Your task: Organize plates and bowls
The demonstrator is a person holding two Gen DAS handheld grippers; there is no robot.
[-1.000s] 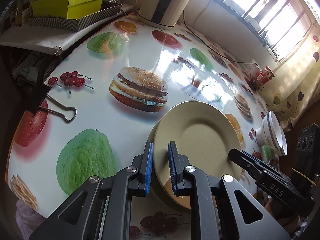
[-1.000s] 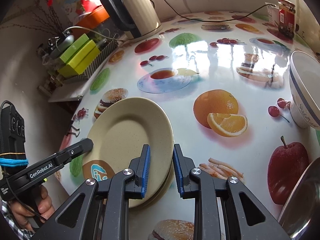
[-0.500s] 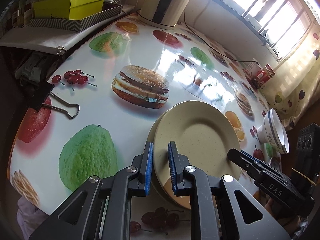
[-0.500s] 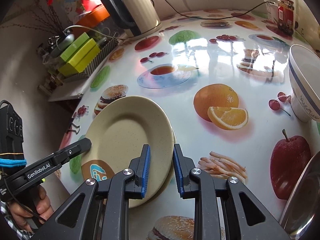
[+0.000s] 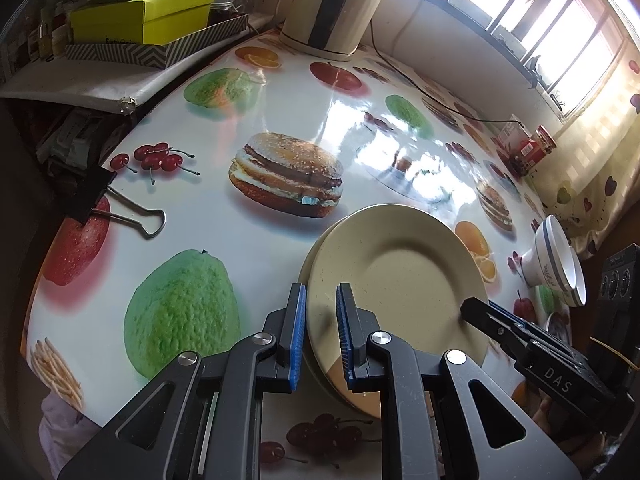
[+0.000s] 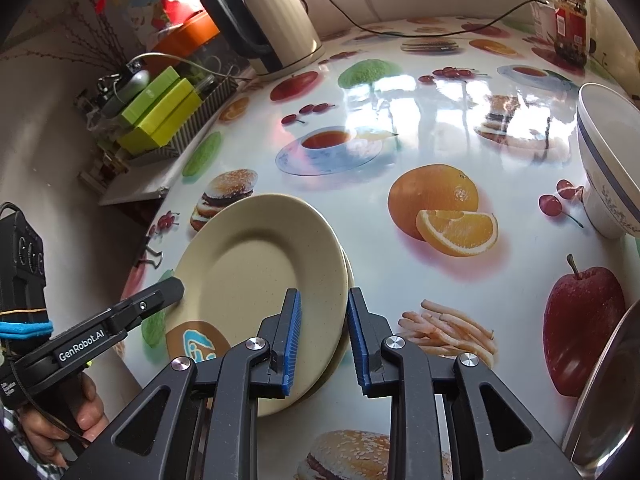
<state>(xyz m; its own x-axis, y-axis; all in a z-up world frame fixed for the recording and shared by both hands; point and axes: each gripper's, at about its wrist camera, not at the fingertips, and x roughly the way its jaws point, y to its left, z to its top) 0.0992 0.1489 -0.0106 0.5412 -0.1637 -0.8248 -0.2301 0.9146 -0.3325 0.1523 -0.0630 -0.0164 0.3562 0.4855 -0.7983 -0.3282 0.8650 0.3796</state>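
Two beige plates lie stacked on the fruit-print table; the top plate sits slightly offset on the lower one and also shows in the right wrist view. My left gripper straddles the stack's near-left rim with a narrow gap between its blue pads. My right gripper straddles the opposite rim, its jaws a little apart and not pressing the plates. A white bowl with a blue band stands to the right and also shows in the right wrist view.
A kettle and green boxes stand at the back. A red jar is at the far right. A binder clip grips the table's left edge. A metal dish rim shows at lower right.
My right gripper's jaws have opened wider around the plate rim. Both grippers have drawn back slightly; the plates stay stacked on the table.
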